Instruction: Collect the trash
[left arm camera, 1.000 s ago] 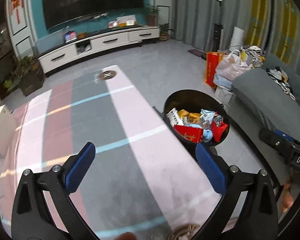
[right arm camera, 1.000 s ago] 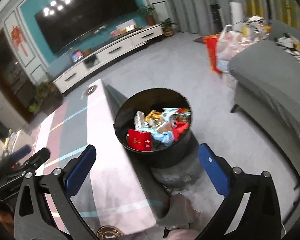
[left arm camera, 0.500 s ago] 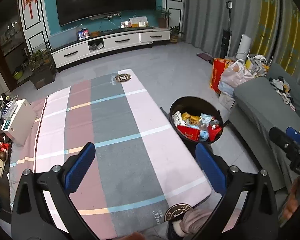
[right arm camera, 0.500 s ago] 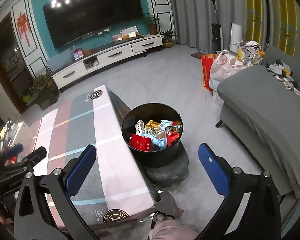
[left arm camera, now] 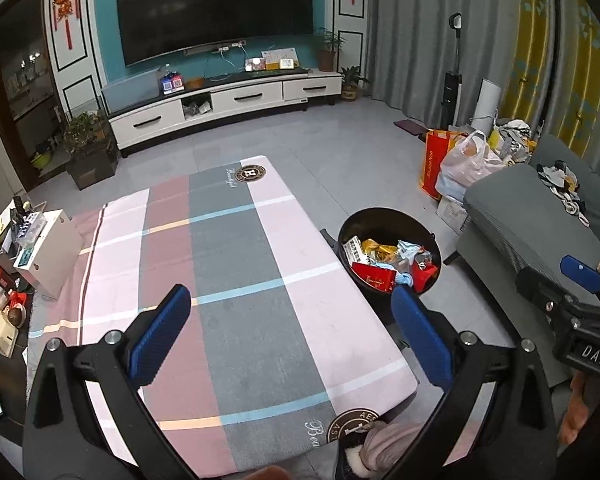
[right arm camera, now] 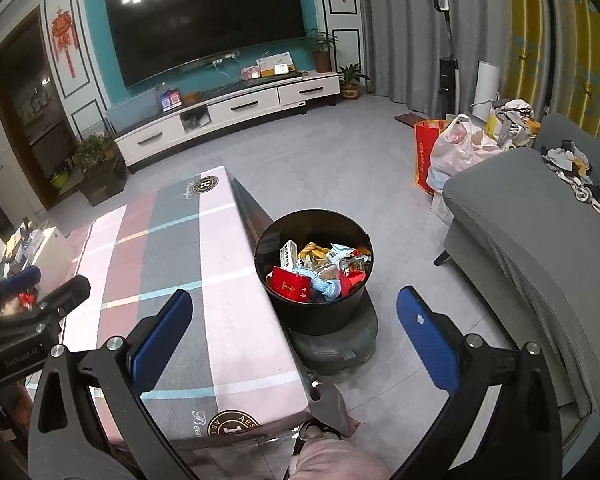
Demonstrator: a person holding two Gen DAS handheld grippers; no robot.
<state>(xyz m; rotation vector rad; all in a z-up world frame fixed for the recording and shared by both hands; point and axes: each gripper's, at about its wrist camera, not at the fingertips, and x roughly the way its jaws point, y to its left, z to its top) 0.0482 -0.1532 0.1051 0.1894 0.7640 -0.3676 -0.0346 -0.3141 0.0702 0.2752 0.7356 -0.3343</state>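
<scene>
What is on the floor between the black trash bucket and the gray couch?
Nothing: in the right wrist view the floor between the black trash bucket and the gray couch is bare gray tile.

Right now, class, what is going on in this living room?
A person holds a hand-held gripper in each hand above the covered table. The left hand-held gripper and the right hand-held gripper are both open and empty. Beside the table, the black bin holds wrappers and a red box.

Black round bin [right arm camera: 314, 312] upright beside table, heaped trash [right arm camera: 320, 272] inside
</scene>
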